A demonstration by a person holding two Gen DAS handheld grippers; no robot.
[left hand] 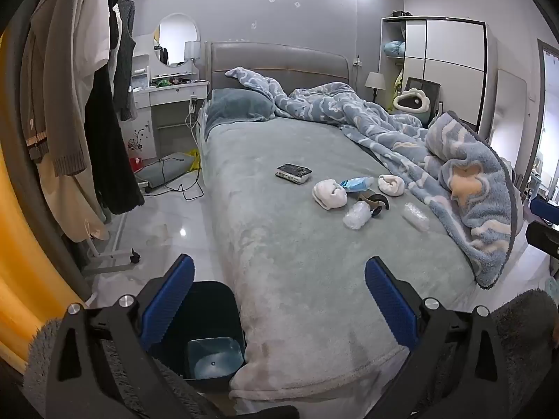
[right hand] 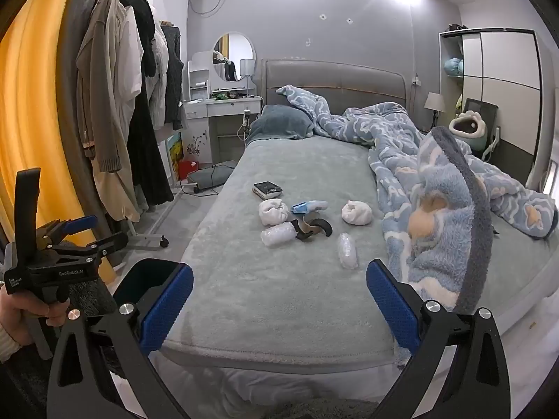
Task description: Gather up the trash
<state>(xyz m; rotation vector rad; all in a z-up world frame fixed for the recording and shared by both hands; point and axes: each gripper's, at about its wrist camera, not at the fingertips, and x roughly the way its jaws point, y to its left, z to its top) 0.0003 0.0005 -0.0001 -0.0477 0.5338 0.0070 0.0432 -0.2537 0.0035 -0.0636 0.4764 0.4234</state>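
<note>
Left gripper (left hand: pixel 279 296) and right gripper (right hand: pixel 279 300) — jaws released, empty; trash cluster (right hand: pixel 297 221) on bed (right hand: pixel 279 307), bin (left hand: pixel 206 331) beside.

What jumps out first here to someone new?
The small cluster of litter mid-bed: two crumpled bubble-wrap pieces, two white wads and a blue wrapper on the grey-green blanket. Next, the rumpled blue cloud-print duvet heaped along the right side. A dark trash bin stands open at the bed's near-left corner; both grippers are open and holding nothing.
</note>
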